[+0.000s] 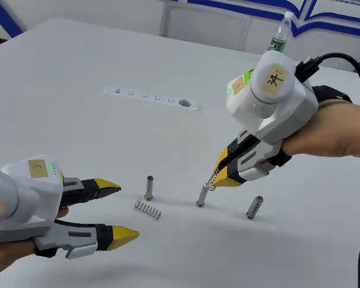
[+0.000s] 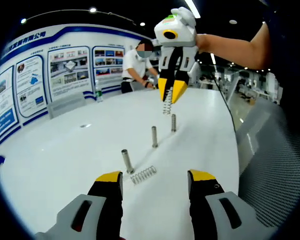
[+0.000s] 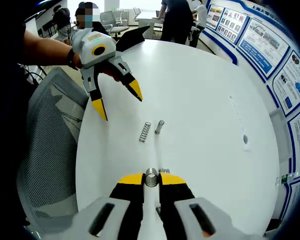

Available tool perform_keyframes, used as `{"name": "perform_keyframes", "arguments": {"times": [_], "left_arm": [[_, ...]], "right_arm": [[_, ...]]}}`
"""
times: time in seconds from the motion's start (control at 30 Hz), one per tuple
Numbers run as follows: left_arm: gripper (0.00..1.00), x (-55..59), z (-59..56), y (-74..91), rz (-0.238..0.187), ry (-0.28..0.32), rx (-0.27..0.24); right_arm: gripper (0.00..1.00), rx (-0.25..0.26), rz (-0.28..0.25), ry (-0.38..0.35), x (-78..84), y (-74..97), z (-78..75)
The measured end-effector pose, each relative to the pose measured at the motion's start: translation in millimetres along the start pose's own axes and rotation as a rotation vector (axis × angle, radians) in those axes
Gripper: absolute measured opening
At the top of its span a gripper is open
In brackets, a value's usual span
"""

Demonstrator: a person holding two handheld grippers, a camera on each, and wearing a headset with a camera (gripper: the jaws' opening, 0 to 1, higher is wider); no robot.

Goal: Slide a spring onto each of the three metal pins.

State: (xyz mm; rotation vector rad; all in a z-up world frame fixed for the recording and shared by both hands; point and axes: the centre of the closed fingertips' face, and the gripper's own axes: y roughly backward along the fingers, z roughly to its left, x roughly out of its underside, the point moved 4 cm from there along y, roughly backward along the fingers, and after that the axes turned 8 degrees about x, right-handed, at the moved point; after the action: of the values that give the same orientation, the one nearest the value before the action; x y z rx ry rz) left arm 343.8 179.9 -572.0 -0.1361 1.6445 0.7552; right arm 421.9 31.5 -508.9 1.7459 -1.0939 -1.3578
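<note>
The right hand-held gripper [image 1: 222,175], coming down from the upper right of the head view, has its jaws clamped on a spring [image 1: 212,179]. It holds the spring by the upper end, so the lower end hangs free and can find the pin. This lower end is at the top of the middle pin [image 1: 201,197], near the centre of the frame. I judge that the spring is being threaded on now, but it is not yet down over the pin.

In the lower right of the frame a standing spring [image 1: 254,207] is upright on the white desk [image 1: 78,138]. It seems to sit on its own pin already, because a spring alone would hardly stand like this.

The left hand-held gripper [image 1: 123,212], in the lower left, has its jaws apart and holds nothing. It waits just beside the loose spring [image 1: 147,209], which lies flat at the foot of the bare left pin [image 1: 149,188], probably ready for this last pair.
</note>
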Motion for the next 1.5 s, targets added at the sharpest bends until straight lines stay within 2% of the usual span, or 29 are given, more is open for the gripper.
{"name": "perform_keyframes", "arguments": {"times": [0.23,0.53,1.5], "left_arm": [[0.57,1.7,3.2,3.5,-0.01,0.019,-0.022],[0.61,3.4,4.4,4.2,-0.011,0.03,-0.031],[0.61,8.0,4.2,3.7,-0.009,0.042,-0.03]], "right_arm": [[0.12,0.007,0.022,-0.024,4.3,-10.5,-11.7],[0.12,0.0,0.046,-0.04,7.9,-24.7,-19.2],[0.12,-0.037,0.107,-0.052,19.8,-56.1,-19.4]]}}
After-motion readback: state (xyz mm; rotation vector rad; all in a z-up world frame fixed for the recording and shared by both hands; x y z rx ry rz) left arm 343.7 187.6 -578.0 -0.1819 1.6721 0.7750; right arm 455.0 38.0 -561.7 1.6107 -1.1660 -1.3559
